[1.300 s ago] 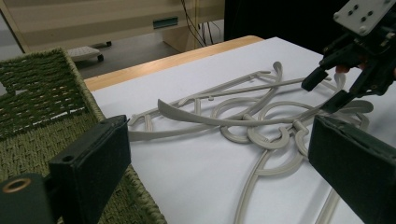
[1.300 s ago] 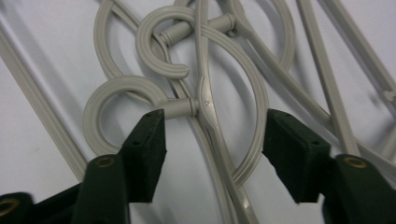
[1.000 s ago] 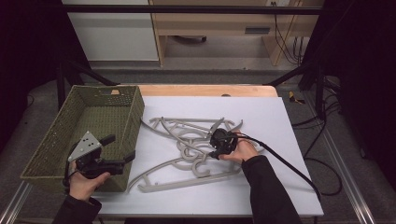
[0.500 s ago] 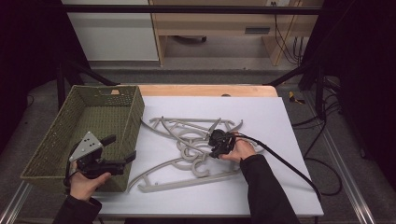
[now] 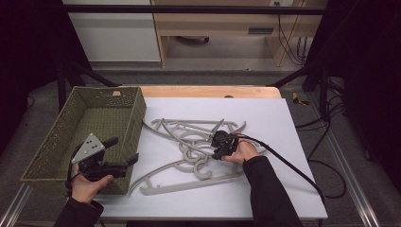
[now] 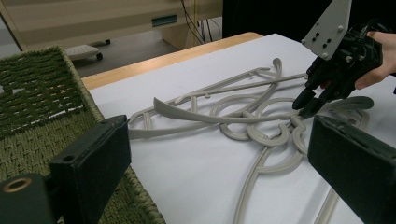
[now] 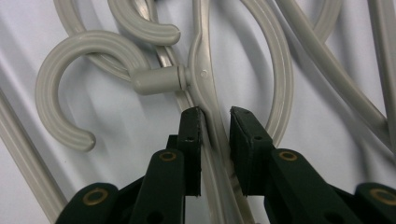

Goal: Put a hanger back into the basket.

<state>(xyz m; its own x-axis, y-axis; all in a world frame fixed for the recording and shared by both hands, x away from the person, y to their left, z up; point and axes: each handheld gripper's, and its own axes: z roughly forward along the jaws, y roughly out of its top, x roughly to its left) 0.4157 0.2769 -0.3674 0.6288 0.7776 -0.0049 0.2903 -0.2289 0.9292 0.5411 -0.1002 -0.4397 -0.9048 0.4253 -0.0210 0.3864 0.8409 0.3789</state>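
A pile of grey hangers (image 5: pixel 189 146) lies tangled in the middle of the white surface (image 5: pixel 283 123), with hooks and arms crossing over each other. The right gripper (image 7: pixel 215 122) is down in the pile, and in the right gripper view its two jaws sit on either side of one thin hanger arm (image 7: pixel 208 93), just below the spot where the hook (image 7: pixel 88 65) joins. The jaws are close to the arm but there is a small gap on one side, so it looks like they are about to pinch it, not quite tight yet. Grabbing near the hook is smart, I think, because that is the strong middle part and the hanger will not tip much when lifted. The left gripper (image 5: pixel 124 161) waits with its jaws wide apart and nothing in them, right next to the green basket (image 5: pixel 56 137). It is probably there because the hangers may go into the basket.
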